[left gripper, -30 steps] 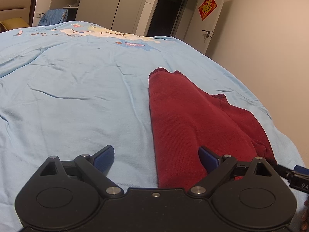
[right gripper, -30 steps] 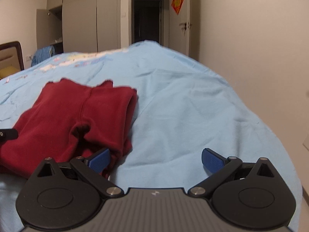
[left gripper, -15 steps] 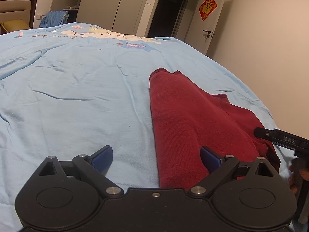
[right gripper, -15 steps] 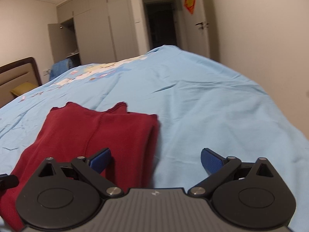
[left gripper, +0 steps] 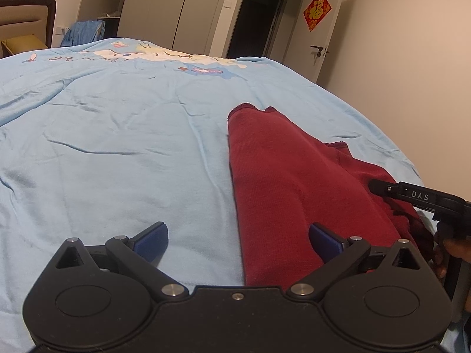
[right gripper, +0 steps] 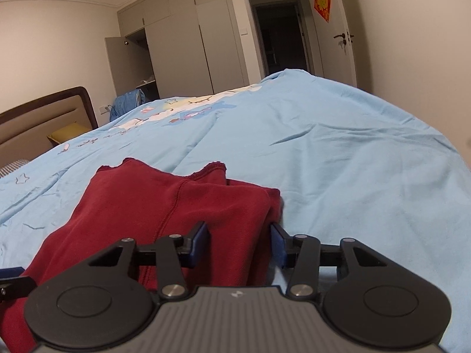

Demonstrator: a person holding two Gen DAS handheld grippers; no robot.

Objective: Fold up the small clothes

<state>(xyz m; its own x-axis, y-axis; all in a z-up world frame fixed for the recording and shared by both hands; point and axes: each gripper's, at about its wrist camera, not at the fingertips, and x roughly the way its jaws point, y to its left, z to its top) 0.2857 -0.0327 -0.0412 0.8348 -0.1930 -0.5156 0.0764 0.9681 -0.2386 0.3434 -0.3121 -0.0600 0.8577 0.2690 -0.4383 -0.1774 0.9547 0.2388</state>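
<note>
right gripper [right gripper: 240, 242] fingers now closing in from wide, squeezing a red fold between them. meaning a fold getting started. left gripper [left gripper: 237, 239] staying wide open, holding nothing, red clothes [left gripper: 282, 176] lying past its right finger on the blue bed cover [left gripper: 117, 147]. reading "das" on the other tool, a red sign [left gripper: 317, 10] far off.

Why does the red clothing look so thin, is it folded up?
Folded, at least partly. The red garment lies doubled into a narrow strip on the blue bedsheet, with layered edges stacked at its far end.
</note>
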